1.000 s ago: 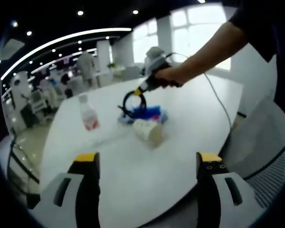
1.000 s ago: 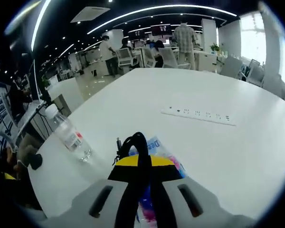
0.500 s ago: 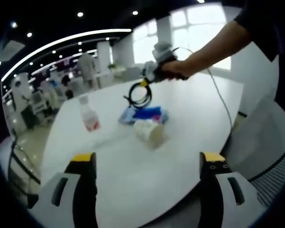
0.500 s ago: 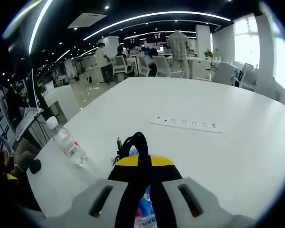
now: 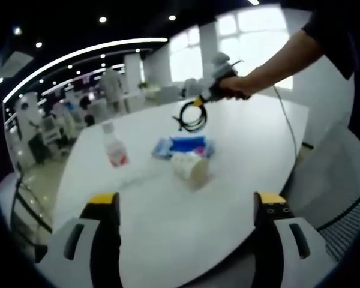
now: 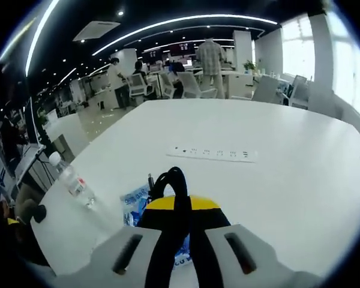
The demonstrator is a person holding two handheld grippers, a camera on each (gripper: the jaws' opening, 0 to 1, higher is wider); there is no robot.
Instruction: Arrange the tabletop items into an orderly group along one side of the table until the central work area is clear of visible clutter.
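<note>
A coiled black cable (image 5: 192, 116) hangs in the air above the white table (image 5: 168, 222), with my right gripper (image 5: 199, 101) shut on it; a person's hand holds that gripper. In the right gripper view the cable (image 6: 175, 183) loops up between the closed yellow-tipped jaws of the right gripper (image 6: 181, 207). On the table lie a blue packet (image 5: 183, 146), a pale tissue pack (image 5: 189, 168) in front of it, and an upright clear water bottle (image 5: 113, 144) to the left. My left gripper (image 5: 186, 207) is open near the table's front edge, holding nothing.
A white power strip (image 6: 213, 153) is set into the table beyond the blue packet (image 6: 135, 204) and the bottle (image 6: 71, 180). Office chairs, desks and people stand in the background past the far edge. A grey chair (image 5: 336, 180) sits at the right of the table.
My right gripper has lifted the black cable up off the blue packet and carried it higher and to the right. The left gripper has stayed in place.
</note>
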